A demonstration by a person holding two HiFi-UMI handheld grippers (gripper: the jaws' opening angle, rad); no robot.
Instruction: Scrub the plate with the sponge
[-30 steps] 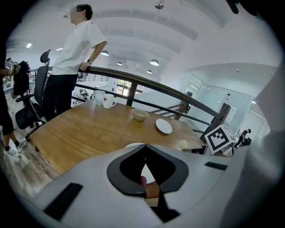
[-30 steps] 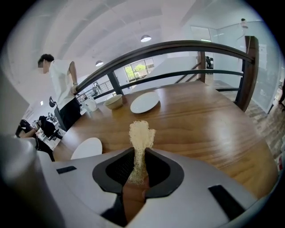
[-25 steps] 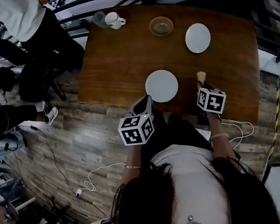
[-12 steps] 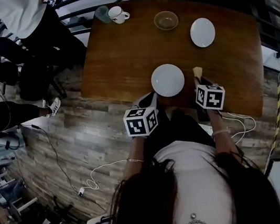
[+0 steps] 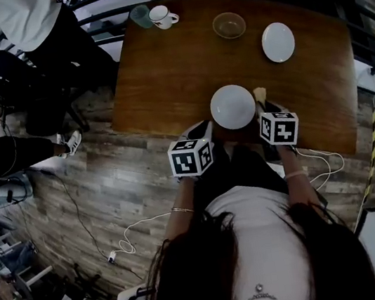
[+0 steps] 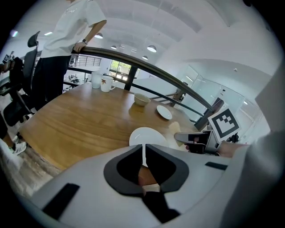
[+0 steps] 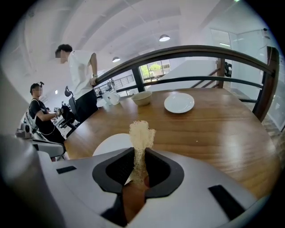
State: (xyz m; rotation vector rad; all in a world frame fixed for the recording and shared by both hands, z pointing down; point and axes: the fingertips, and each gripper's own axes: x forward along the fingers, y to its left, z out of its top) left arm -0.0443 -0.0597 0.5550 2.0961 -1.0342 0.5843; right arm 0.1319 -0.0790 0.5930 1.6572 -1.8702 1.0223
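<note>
Now, lower centre of the head view: we see the left gripper (image 5: 203, 130) clenched on nothing beside the plate (image 5: 232, 106), which lies flat at the near edge of the table (image 5: 160, 72). Just right of it, the right gripper (image 5: 264, 107) clamps the sponge (image 5: 260, 93) upright, beside the rim. We judge scrubbing not yet begun; all remains.

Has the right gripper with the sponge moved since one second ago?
Yes. The right gripper carried its sponge leftward, closing the gap to the near plate.
</note>
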